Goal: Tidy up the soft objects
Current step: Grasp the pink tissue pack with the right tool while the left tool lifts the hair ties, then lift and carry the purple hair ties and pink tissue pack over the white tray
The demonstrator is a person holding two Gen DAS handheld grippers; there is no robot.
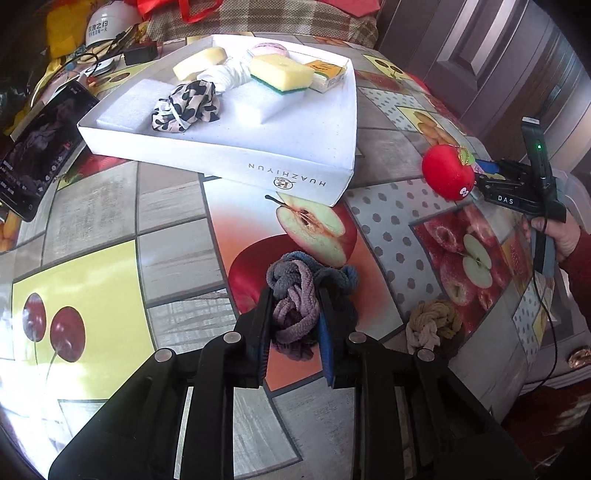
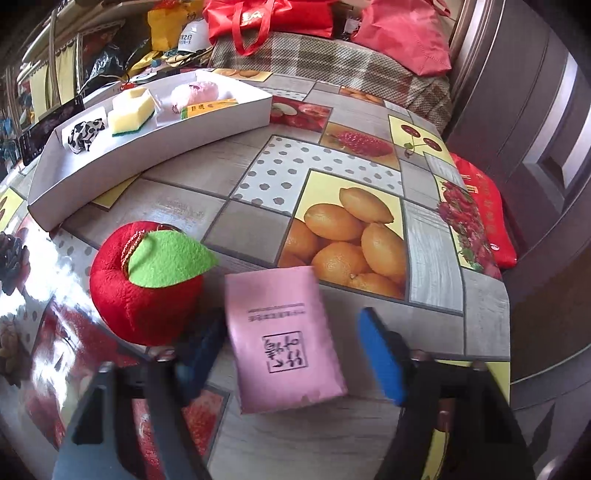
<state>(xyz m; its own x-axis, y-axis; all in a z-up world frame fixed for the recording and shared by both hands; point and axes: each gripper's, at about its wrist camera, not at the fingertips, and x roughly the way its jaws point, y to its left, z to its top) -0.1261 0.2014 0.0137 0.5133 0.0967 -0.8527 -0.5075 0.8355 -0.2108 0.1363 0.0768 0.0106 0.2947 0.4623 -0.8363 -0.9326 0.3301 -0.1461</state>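
My left gripper [image 1: 293, 295] is shut on a knotted purple and blue-grey rope ball [image 1: 295, 295] at the table surface. A beige knotted rope ball [image 1: 434, 323] lies to its right. My right gripper [image 2: 291, 328] is open, its fingers on either side of a pink packet [image 2: 284, 339] lying flat on the table. A red plush apple [image 2: 147, 280] with a green leaf sits just left of the right gripper; it also shows in the left wrist view [image 1: 448, 171]. A white shallow box [image 1: 295, 170] holds sponges, a spotted cloth, a white cloth and a pink plush.
A phone [image 1: 40, 147] lies left of the box. The table's right edge [image 2: 506, 295] drops off beside a dark cabinet. Red bags [image 2: 266, 18] and a plaid cushion sit behind the table. A cable [image 1: 546, 306] hangs from the right gripper.
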